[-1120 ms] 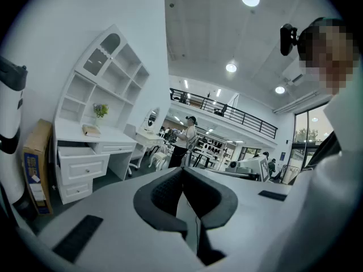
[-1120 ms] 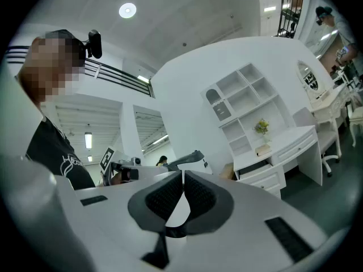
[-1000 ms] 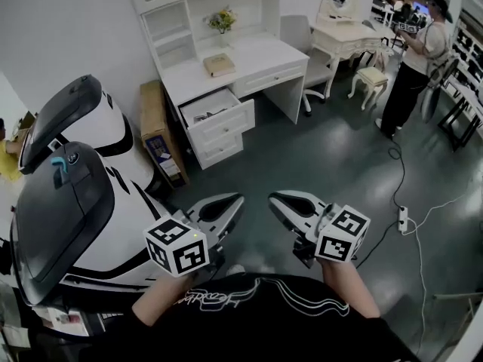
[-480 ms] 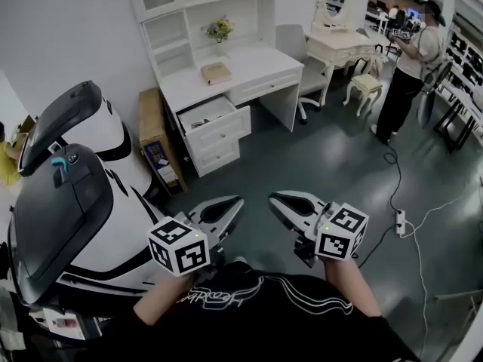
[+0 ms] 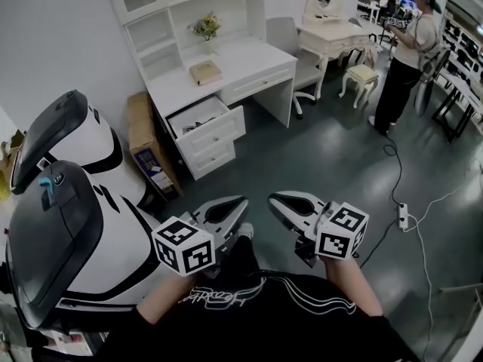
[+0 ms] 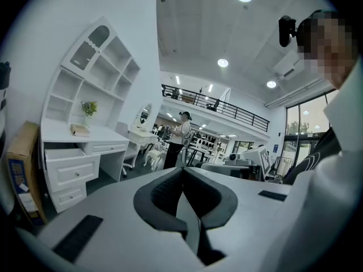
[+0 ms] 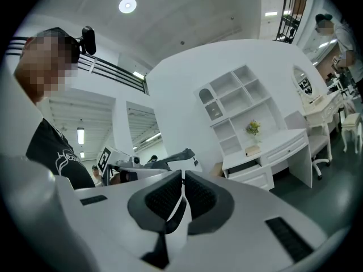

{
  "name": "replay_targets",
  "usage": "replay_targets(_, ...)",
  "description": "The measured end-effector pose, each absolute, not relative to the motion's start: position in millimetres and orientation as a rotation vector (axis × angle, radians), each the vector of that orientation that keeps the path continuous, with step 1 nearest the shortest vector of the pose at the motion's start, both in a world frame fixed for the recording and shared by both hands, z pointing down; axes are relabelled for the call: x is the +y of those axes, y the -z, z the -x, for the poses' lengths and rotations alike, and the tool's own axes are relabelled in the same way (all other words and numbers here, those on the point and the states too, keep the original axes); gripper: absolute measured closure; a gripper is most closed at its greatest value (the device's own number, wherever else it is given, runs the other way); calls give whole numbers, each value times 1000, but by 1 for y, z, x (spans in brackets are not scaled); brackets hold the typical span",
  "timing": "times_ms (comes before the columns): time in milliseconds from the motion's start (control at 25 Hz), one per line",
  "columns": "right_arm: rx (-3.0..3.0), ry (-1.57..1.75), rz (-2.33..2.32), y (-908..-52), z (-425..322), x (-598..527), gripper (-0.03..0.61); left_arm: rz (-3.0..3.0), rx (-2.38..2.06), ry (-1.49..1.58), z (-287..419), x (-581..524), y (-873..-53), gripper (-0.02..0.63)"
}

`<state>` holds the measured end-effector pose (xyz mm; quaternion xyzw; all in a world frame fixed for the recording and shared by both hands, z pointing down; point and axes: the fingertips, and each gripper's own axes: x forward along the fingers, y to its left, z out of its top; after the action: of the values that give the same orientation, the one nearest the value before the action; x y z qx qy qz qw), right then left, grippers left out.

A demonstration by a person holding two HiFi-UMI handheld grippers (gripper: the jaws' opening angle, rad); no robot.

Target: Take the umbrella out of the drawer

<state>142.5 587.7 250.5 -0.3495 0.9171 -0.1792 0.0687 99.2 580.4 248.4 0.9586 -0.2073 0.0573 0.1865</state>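
Low at the centre of the head view: left claw (image 5: pixel 238 201) and right claw (image 5: pixel 275 198) sit side by side, near each other but apart. Both point away from my body over the dark grey-green floor (image 5: pixel 317 157). Each carries its marker cube at the near end.

Left claw, read from the left gripper view: black ribbed pads (image 6: pixel 165 191) meet at the tips. Jaws together, nothing between them.

Right claw, read from the right gripper view: same result, jaws pressed together on nothing.

Target area: the white wooden desk with hutch shelves (image 5: pixel 249 59) stands against the far wall, well apart from both claws. Its top left white drawer (image 5: pixel 220 127) is pulled out. I cannot pick out the umbrella in any view. The drawer's contents show only as light and dark patches, too small to tell.

Other items noted:
- tan book (image 5: pixel 205 72) lying on the surface
- small pot of flowers (image 5: pixel 201 27) on the shelf above it
- brown cardboard box (image 5: pixel 142 130) just beside the desk's left side
- large black-and-white machine (image 5: pixel 68 225) filling the left edge
- white swivel chair (image 5: pixel 285 35), white dressing table with mirror (image 5: pixel 332 32) and cushioned stool (image 5: pixel 362 74) to the right of the desk
- person in a light top and dark trousers (image 5: pixel 404 66) standing near the stool
- white power strip (image 5: pixel 402 217) on the floor, cable attached
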Motion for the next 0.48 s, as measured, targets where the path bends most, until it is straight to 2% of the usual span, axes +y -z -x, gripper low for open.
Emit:
replay_targets(200, 2766, 572, 1060, -268, -148, 516, 528, -2681, -579, -165, -103, 511, -266, 594)
replay_targets(480, 2763, 676, 1036, -282, -151, 354, 528, -2610, -609, -217, -106, 352, -281, 594)
